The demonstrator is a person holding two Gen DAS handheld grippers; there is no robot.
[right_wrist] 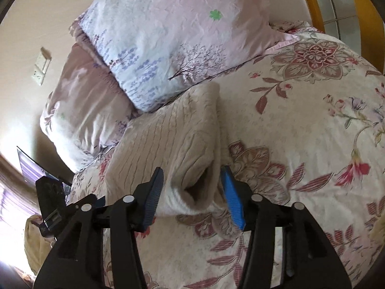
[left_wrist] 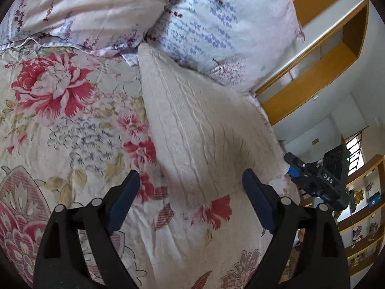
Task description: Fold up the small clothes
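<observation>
A cream cable-knit garment is lying folded into a long narrow shape on the floral bedspread, its far end tucked right up against the two pillows at the head of the bed. In the left wrist view the left gripper hovers over the near end of the knit with its jaws spread wide — nothing pinched, the pads stand clear of the fabric on both sides, so it's released. The right gripper is lower and closer in: its blue pads straddle the near open end of the garment, where the knit forms a little tunnel-like opening. The right pad looks like it's brushing the fabric edge, the left one sits just beside it, but the cloth isn't squeezed between them — I'd call it loose, not clenched. The right gripper also shows at the right edge of the left view, near the bed's side. Wooden shelving sits beyond the pillows.
</observation>
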